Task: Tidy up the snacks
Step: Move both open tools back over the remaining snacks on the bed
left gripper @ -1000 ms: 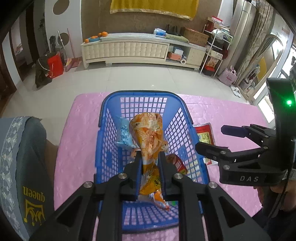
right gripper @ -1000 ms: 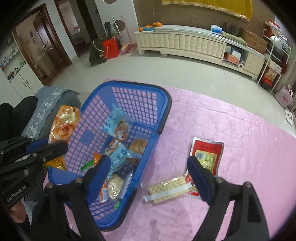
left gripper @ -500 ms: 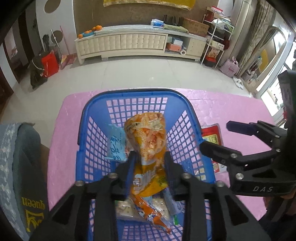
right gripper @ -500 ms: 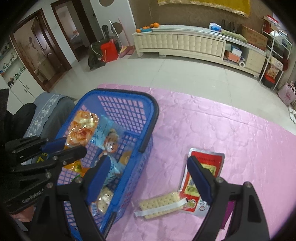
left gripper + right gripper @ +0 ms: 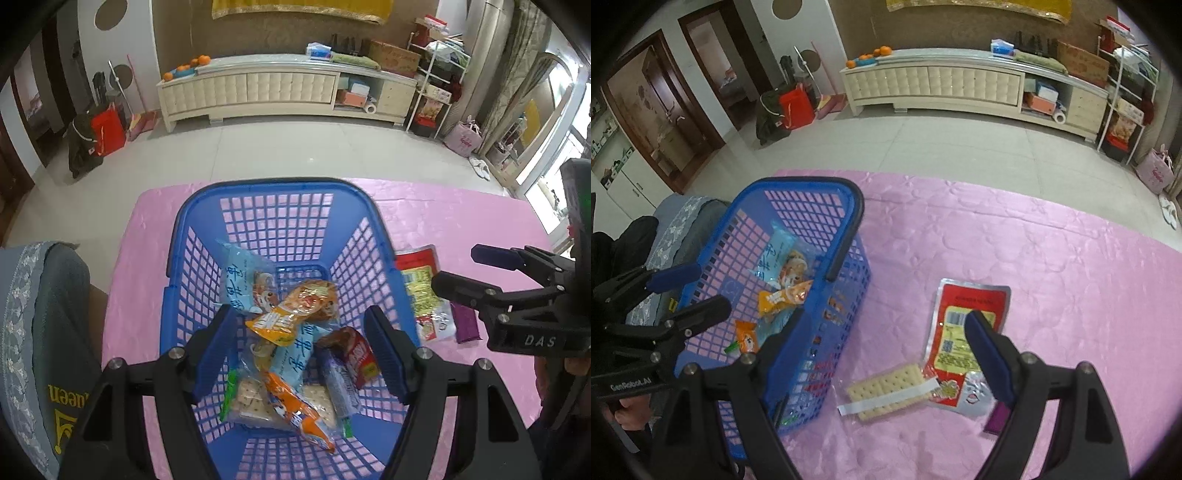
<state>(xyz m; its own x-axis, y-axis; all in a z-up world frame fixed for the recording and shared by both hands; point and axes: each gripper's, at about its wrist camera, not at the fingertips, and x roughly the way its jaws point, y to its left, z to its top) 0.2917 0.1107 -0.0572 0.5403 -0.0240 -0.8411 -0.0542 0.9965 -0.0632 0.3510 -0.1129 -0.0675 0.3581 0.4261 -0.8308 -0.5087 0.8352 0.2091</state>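
Note:
A blue basket point(image 5: 277, 184) point(image 5: 798, 182) stands on the pink table and holds several snack packs. An orange pack point(image 5: 295, 314) point(image 5: 783, 299) lies loose on top of them. My left gripper point(image 5: 301, 350) point(image 5: 690, 295) hovers over the basket, its jaws opening, with nothing pressed between the pads. To the right of the basket, my right gripper point(image 5: 886, 354) point(image 5: 476, 273) is open above a cracker pack point(image 5: 890, 384) and a red pouch point(image 5: 967, 332) point(image 5: 421, 288) that lie on the cloth. Its left finger point(image 5: 783, 354) hangs in front of the basket's wall.
A small purple packet point(image 5: 997, 417) point(image 5: 467, 321) lies by the red pouch. A chair with a grey cover point(image 5: 37, 314) stands at the table's left edge. The pink cloth point(image 5: 1034, 258) stretches to the right. Tiled floor and a long cabinet point(image 5: 258, 88) lie beyond.
The left jaws have spread and the orange pack has dropped from them into the basket. The right gripper has shifted right, from over the basket's edge to over the cracker pack and pouch.

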